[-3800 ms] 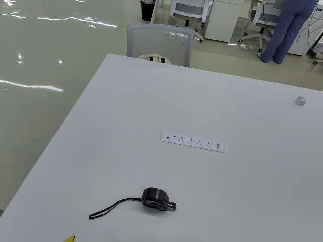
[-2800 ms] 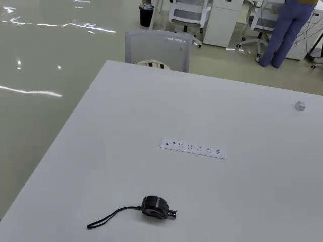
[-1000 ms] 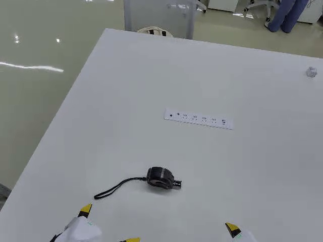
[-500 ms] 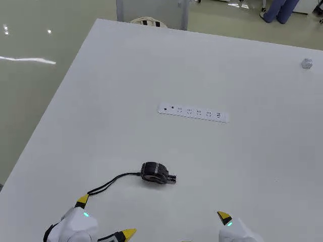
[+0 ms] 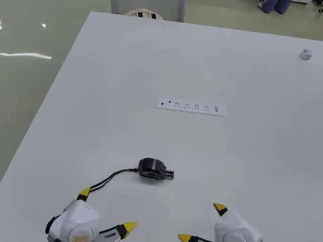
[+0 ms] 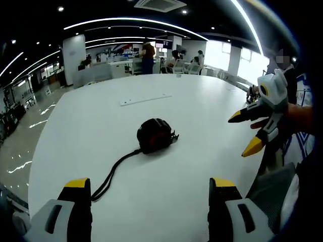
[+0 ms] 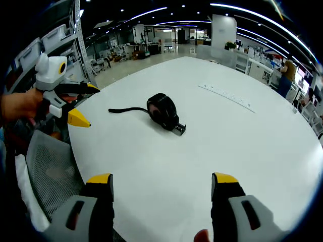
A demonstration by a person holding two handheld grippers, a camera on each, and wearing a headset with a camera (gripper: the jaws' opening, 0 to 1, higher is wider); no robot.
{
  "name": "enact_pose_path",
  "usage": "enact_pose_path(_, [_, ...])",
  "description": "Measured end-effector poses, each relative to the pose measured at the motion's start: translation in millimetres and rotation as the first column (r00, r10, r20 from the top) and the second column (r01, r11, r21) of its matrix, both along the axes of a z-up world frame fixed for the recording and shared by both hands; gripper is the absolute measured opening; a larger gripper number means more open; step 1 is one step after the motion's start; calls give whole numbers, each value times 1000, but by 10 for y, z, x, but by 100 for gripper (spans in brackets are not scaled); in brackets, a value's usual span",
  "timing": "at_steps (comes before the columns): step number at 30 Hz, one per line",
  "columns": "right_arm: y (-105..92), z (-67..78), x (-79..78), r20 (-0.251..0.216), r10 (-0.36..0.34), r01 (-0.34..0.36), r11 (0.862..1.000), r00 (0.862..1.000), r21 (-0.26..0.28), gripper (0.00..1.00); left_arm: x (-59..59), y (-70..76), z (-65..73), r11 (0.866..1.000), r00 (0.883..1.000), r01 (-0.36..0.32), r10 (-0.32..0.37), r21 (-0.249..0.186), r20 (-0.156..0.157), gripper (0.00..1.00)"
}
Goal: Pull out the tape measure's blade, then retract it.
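- Left gripper (image 5: 107, 209) hovers over the near edge of the white table (image 5: 151, 60), jaws spread wide, nothing between them.
- Right gripper (image 5: 202, 222) hangs beside it, jaws just as wide and empty.
- Black tape measure (image 5: 151, 168) lies just ahead of both grippers, touching neither, blade tucked in.
- Its wrist strap (image 5: 108, 179) trails toward the left gripper.
- Power strip (image 5: 190, 107) sits farther back.

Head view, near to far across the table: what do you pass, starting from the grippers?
Left gripper and right gripper, about level → tape measure → power strip → small grey object → chair beyond the table's far edge.
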State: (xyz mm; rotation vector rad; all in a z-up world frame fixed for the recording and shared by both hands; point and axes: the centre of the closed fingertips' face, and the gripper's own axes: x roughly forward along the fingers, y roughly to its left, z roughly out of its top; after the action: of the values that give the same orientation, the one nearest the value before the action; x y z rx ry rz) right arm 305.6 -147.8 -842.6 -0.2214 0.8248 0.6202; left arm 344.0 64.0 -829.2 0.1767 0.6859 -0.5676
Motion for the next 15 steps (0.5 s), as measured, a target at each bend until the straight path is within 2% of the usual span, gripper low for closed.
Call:
enact_pose_path(4, [2, 0, 2, 0, 1, -1, 1000, 1000, 0, 81, 2, -2, -1, 1000, 1000, 2, -2, 3, 1, 94])
enact_pose_path(7, [31, 5, 20, 5, 19, -19, 1000, 1000, -1, 81, 16, -19, 2, 1000, 1000, 13, -13, 8, 3, 92])
enact_pose_path(8, [82, -7, 37, 4, 52, -52, 999, 999, -3, 81, 41, -41, 19, 999, 999, 32, -32, 18, 13, 92])
enact_pose_path(15, [132, 5, 114, 17, 85, -85, 996, 996, -9, 79, 110, -74, 27, 997, 998, 64, -65, 34, 24, 91])
